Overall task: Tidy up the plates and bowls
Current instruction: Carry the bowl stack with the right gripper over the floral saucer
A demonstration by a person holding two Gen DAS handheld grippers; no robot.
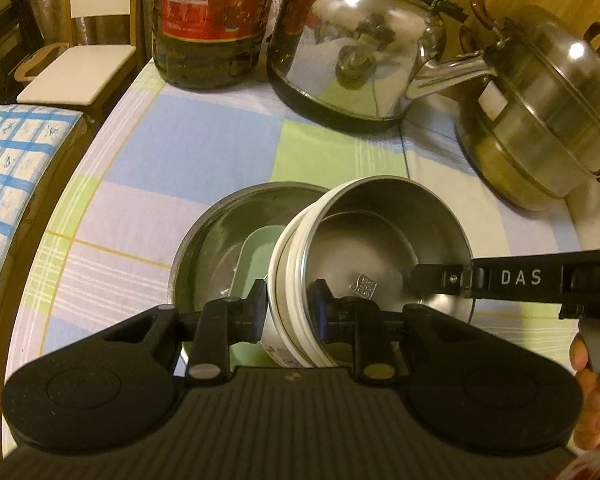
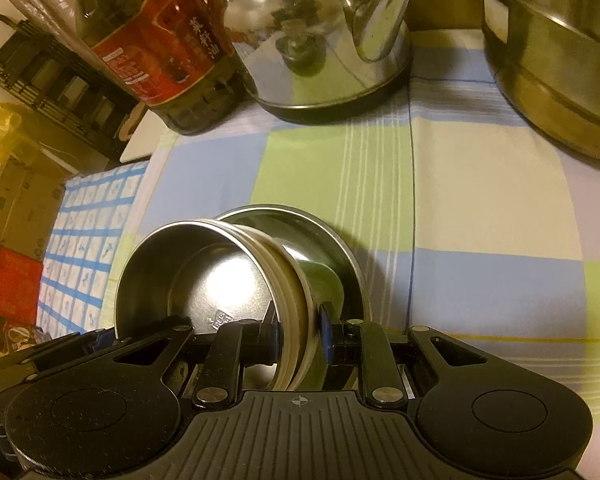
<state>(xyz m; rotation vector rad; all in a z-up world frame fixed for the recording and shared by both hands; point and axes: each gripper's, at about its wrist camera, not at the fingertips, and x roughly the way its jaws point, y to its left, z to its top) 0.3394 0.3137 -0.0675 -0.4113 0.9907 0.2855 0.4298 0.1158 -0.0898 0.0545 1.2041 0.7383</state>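
Observation:
A steel-lined bowl with a white outer wall [image 1: 384,248] is tilted above a wide steel basin [image 1: 204,240] that holds a pale green dish [image 1: 260,256]. My left gripper [image 1: 290,312] is shut on the bowl's near rim. My right gripper [image 1: 420,276] comes in from the right and clamps the rim on the other side. In the right wrist view the right gripper [image 2: 300,330] is shut on the same bowl [image 2: 204,276], with the basin [image 2: 340,240] and green dish [image 2: 320,280] behind it.
A steel kettle [image 1: 352,48], a large oil bottle with a red label [image 1: 212,16] and a lidded steel steamer pot [image 1: 548,108] stand at the back of the checked tablecloth [image 1: 180,144]. A chair [image 1: 80,72] and a blue-checked surface [image 1: 16,160] lie left.

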